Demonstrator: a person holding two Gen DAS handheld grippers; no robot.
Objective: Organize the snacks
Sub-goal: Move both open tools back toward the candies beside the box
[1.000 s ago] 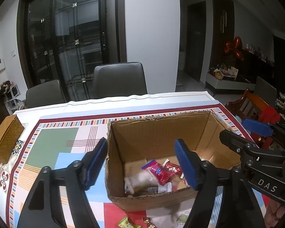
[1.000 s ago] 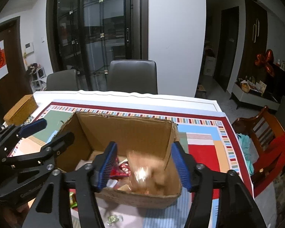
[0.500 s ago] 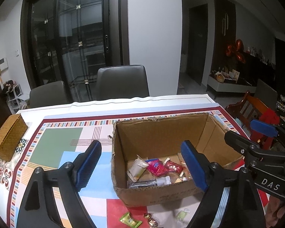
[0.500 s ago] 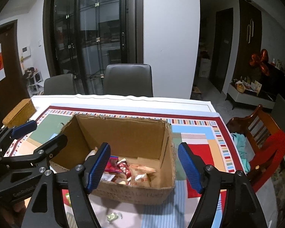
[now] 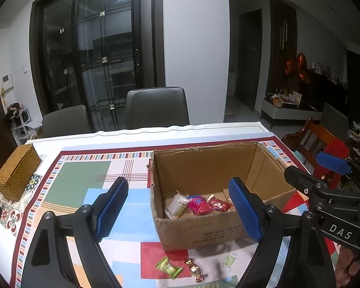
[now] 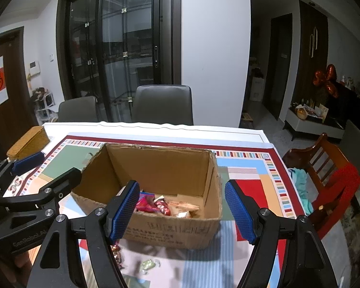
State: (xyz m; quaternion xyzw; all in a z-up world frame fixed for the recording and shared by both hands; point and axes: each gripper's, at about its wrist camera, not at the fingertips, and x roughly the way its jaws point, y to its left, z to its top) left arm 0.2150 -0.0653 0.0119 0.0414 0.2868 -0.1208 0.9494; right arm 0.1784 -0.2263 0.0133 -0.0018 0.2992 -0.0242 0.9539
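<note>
Both pairs of jaws stand wide and empty, having just been opening: the left gripper (image 5: 178, 212) and right gripper (image 6: 181, 212) pull back after dropping packets into the cardboard box (image 5: 228, 230), at 12 o'clock. Three loose sweets (image 5: 194, 267) remain at 6 o'clock on the tablecloth (image 5: 84, 172), likely next.

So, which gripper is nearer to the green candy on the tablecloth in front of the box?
The left gripper. The green candy lies just below the gap between its jaws, while the right gripper hovers farther off, at the cardboard box's right side.
</note>
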